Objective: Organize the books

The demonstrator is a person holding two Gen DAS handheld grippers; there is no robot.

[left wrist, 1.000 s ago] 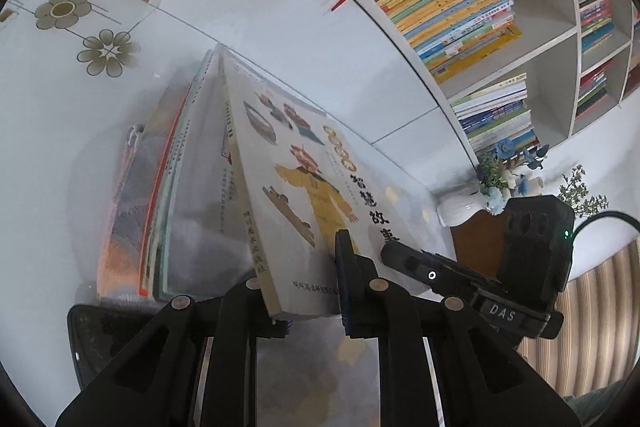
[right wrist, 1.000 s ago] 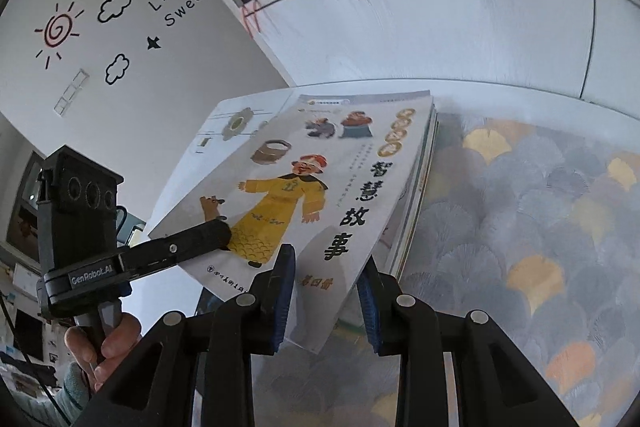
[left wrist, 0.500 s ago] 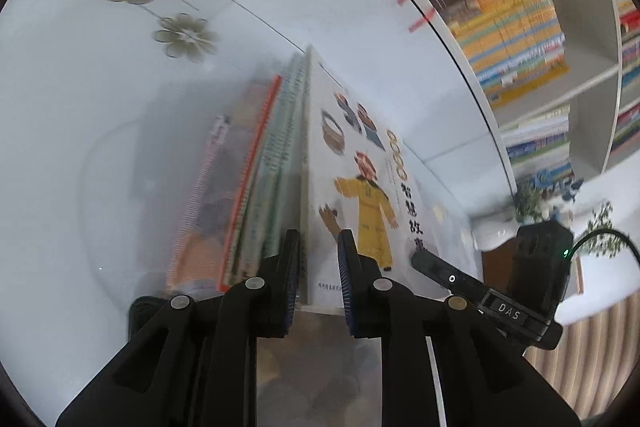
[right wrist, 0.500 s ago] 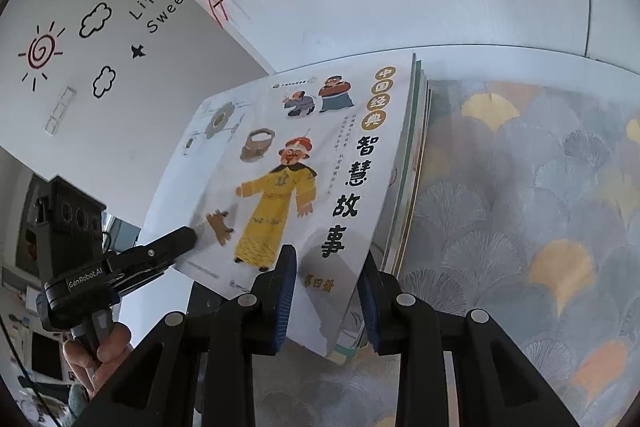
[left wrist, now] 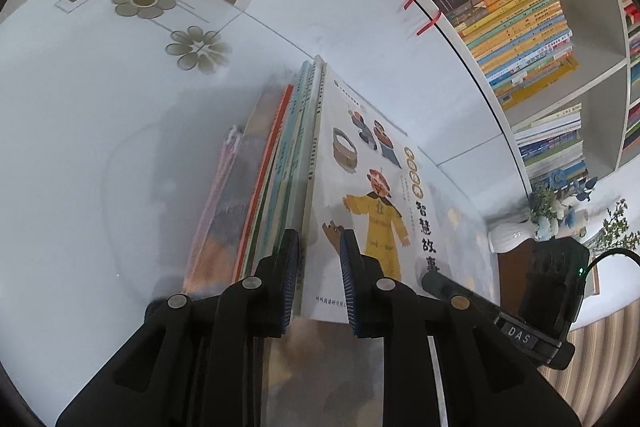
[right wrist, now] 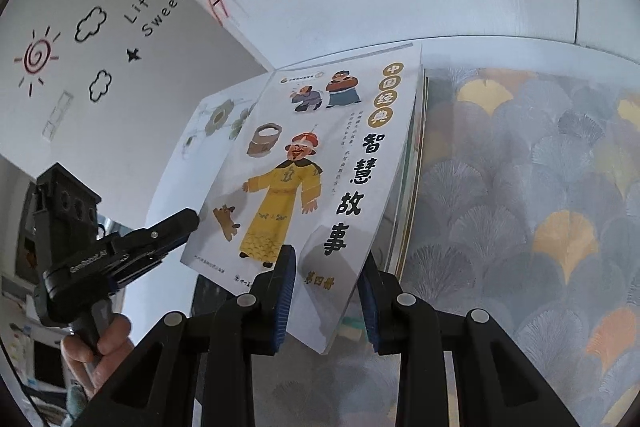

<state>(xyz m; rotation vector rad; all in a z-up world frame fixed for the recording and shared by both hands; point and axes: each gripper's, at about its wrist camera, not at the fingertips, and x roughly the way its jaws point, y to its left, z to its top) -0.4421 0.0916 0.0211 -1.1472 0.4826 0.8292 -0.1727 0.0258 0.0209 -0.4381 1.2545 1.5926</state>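
Observation:
A white picture book (left wrist: 380,219) with a figure in a yellow robe lies on top of a stack of thin books (left wrist: 272,187) on the table. My left gripper (left wrist: 319,279) straddles the book's spine edge at its near end. Its jaws are opening, and a gap shows beside the spine. In the right wrist view the same book (right wrist: 304,187) is tilted above the stack (right wrist: 414,163). My right gripper (right wrist: 326,291) is shut on its near right corner. The left gripper's fingers (right wrist: 172,227) reach the book's left edge.
The white table (left wrist: 80,147) has a flower print, with a fan-patterned cloth (right wrist: 540,187) on the right. A white cabinet and a full bookshelf (left wrist: 520,27) rise behind. A vase of flowers (left wrist: 516,239) stands at right. A hand (right wrist: 104,343) holds the left gripper's handle.
The left gripper has slid from the book's lower corner to its spine edge and its jaws have widened. The book has dropped closer to the stack. The right gripper keeps its hold.

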